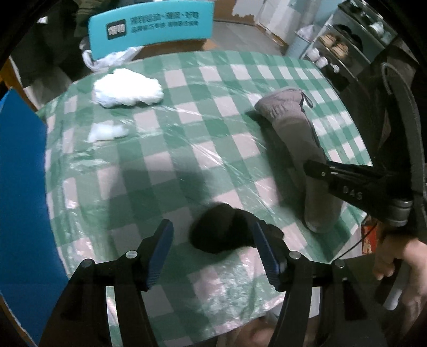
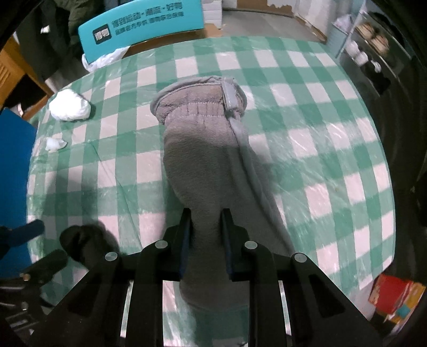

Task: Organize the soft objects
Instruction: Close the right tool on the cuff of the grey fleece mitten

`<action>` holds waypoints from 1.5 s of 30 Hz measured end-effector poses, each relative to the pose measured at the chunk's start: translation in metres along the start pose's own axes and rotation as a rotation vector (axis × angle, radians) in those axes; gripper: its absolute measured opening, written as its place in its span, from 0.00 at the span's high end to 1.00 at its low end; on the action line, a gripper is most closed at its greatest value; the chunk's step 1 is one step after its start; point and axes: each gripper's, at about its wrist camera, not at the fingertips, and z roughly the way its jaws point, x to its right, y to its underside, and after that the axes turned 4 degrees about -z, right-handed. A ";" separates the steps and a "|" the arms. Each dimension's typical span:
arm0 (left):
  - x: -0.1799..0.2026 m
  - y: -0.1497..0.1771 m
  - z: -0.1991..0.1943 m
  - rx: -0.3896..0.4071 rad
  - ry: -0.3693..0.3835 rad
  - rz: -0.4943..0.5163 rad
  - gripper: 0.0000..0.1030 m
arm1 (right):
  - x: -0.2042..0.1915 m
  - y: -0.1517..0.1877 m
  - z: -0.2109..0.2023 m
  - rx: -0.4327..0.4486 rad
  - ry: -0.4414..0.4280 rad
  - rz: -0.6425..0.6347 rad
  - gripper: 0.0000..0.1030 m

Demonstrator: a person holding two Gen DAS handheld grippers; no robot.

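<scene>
A grey fleece glove point(image 2: 202, 160) lies lengthwise on the green checked tablecloth point(image 2: 320, 128). My right gripper point(image 2: 206, 216) is shut on its near end; it also shows in the left wrist view point(image 1: 309, 168), clamped on the glove point(image 1: 291, 120). A black soft object point(image 1: 221, 229) lies near the table's front edge, between the fingers of my open left gripper point(image 1: 212, 235), against the right finger. It shows in the right wrist view point(image 2: 82, 240) too. White cotton wads point(image 1: 128, 89) lie at the far left.
A smaller white wad point(image 1: 106, 132) lies nearer. A teal chair back point(image 1: 152, 24) stands behind the table, with a white plastic bag point(image 1: 106, 60) on it. A blue panel point(image 1: 21, 186) is at the left. Shelves with cups point(image 1: 344, 45) stand far right. A red box point(image 2: 395, 296) sits below the table edge.
</scene>
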 end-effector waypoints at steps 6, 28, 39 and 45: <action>0.011 0.010 0.009 -0.036 0.001 0.067 0.38 | 0.008 0.011 -0.009 0.005 -0.018 0.028 0.77; 0.036 0.009 0.048 -0.052 -0.135 0.270 0.30 | 0.004 0.007 -0.010 0.017 0.001 0.024 0.34; 0.028 -0.001 0.054 -0.041 -0.074 0.190 0.48 | -0.010 0.005 0.007 -0.002 0.073 -0.076 0.34; 0.025 -0.006 0.054 -0.029 -0.049 0.149 0.61 | -0.010 0.003 0.024 -0.018 0.116 -0.082 0.34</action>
